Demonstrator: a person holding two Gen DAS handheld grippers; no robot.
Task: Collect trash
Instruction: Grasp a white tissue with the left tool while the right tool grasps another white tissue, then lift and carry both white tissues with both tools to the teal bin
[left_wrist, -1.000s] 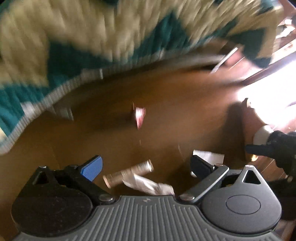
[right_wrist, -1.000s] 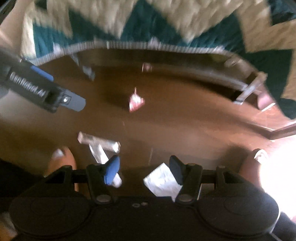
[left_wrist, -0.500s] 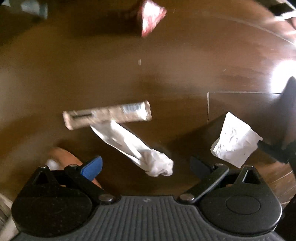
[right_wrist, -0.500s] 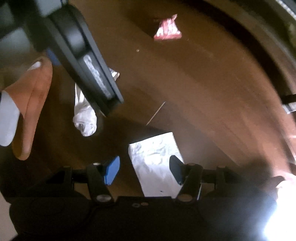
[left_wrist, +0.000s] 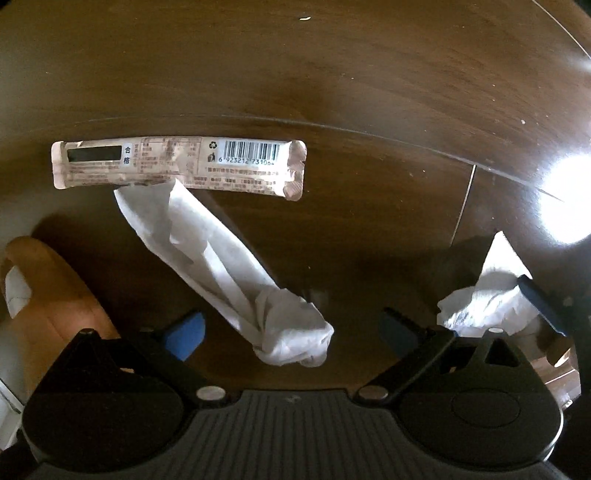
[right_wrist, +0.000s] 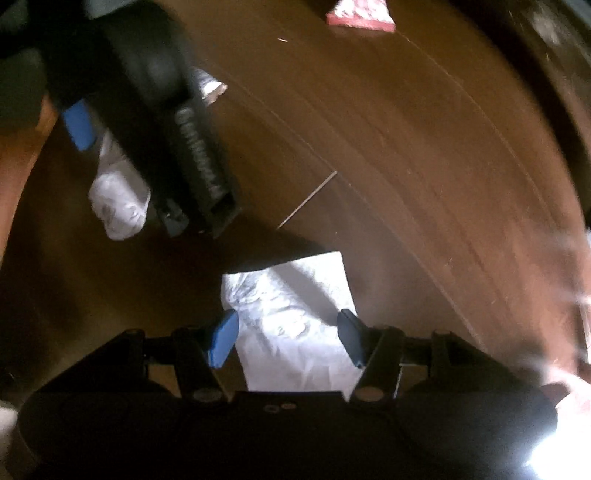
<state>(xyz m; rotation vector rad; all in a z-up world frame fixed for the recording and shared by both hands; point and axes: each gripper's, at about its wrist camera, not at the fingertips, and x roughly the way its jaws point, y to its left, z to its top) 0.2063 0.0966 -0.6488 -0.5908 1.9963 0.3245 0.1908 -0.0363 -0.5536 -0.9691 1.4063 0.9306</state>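
A twisted white tissue (left_wrist: 221, 273) lies slantwise on the brown wood floor, its upper end tucked under a long printed wrapper (left_wrist: 177, 170) with a barcode. The tissue's crumpled lower end sits between the fingers of my left gripper (left_wrist: 291, 330), whose jaws are closing without the pads touching it. In the right wrist view, a flat white paper (right_wrist: 295, 325) lies on the floor under my right gripper (right_wrist: 286, 338). That gripper is open and points down, with one finger at each side of the paper. A red wrapper (right_wrist: 360, 14) lies farther off.
A brown slipper (left_wrist: 48, 295) on a person's white-socked foot stands close to the left of the tissue. Bright glare (left_wrist: 569, 199) falls on the floor at the right. The left gripper's dark body fills the upper left of the right wrist view.
Both grippers have dropped toward the floor and tipped downward. The teal and cream rug has left both views. The tissue and the flat paper now lie between the fingers.
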